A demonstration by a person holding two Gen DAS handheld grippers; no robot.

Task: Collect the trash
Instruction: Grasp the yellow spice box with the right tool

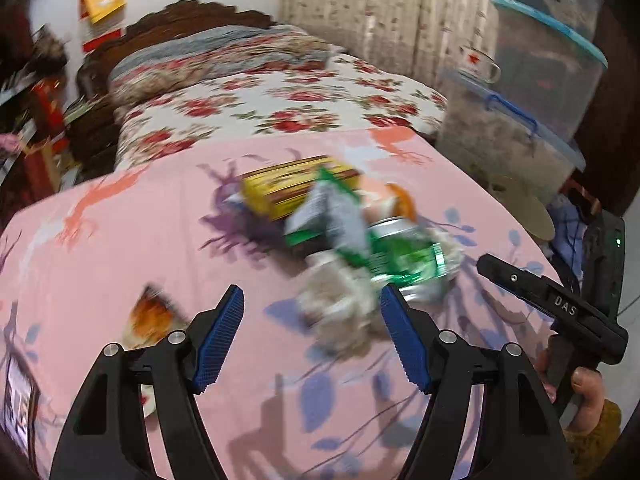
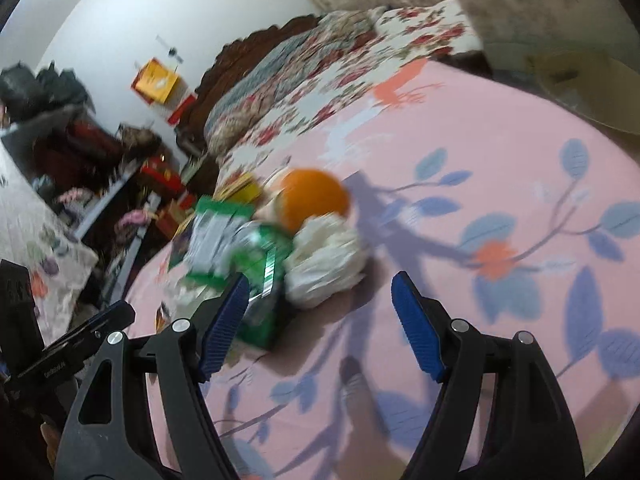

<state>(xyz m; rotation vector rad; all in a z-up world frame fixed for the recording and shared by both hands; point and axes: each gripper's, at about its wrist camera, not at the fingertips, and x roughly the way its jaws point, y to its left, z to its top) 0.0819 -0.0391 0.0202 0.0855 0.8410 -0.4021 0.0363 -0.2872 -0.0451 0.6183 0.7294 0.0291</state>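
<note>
A heap of trash lies on the pink floral bedsheet (image 1: pixel 100 248): a crushed green can (image 1: pixel 404 260), a crumpled white tissue (image 1: pixel 340 304), a green-and-silver wrapper (image 1: pixel 332 216), a yellow box (image 1: pixel 288 188) and an orange (image 1: pixel 404 204). My left gripper (image 1: pixel 312 304) is open just short of the tissue, nothing between its blue pads. In the right wrist view the orange (image 2: pixel 314 196), a white tissue wad (image 2: pixel 326 260), the green can (image 2: pixel 264 276) and the wrapper (image 2: pixel 212 232) sit ahead. My right gripper (image 2: pixel 320 292) is open, its left pad beside the can.
An orange-brown scrap (image 1: pixel 154 316) lies left of the left gripper. A folded floral quilt (image 1: pixel 280 100) covers the bed's far half. Clear plastic storage bins (image 1: pixel 532 92) stand at the right, cluttered shelves (image 2: pixel 80 152) beyond the bed's other side. A hand holds the right gripper's body (image 1: pixel 552 304).
</note>
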